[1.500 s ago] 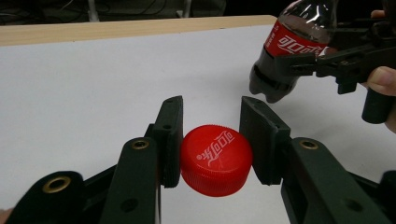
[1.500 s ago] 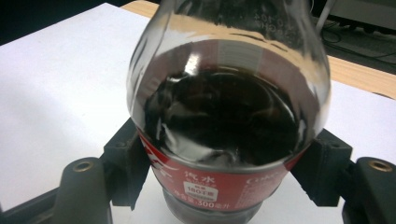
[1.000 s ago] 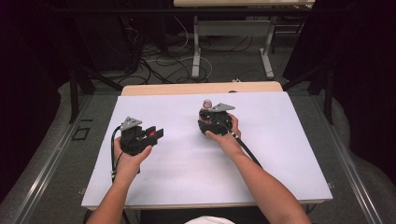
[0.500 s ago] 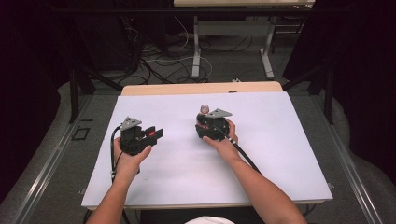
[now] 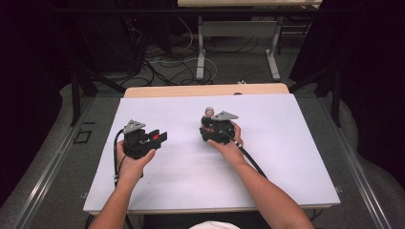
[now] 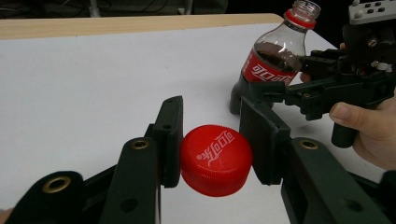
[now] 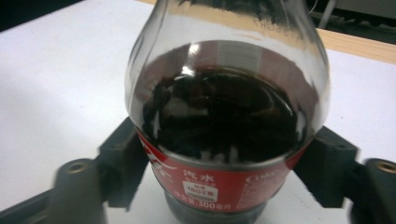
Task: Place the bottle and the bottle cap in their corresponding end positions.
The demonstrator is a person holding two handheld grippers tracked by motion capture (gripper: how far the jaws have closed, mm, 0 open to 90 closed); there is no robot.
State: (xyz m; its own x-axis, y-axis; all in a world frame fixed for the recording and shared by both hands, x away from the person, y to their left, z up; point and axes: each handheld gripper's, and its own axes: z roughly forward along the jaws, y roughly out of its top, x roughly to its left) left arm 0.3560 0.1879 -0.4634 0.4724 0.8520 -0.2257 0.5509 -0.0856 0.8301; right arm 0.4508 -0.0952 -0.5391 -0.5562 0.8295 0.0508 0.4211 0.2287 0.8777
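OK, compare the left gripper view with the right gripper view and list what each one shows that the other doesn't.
Left gripper view alone: the red bottle cap clamped between the left gripper jaws, the cola bottle's open, capless mouth, the right gripper from the side closed on the bottle's lower body, and the hand holding it.

Right gripper view alone: a close look at the dark cola inside and the fine print on the red label.

Both: the cola bottle, its label, the white table surface and the wooden far edge.
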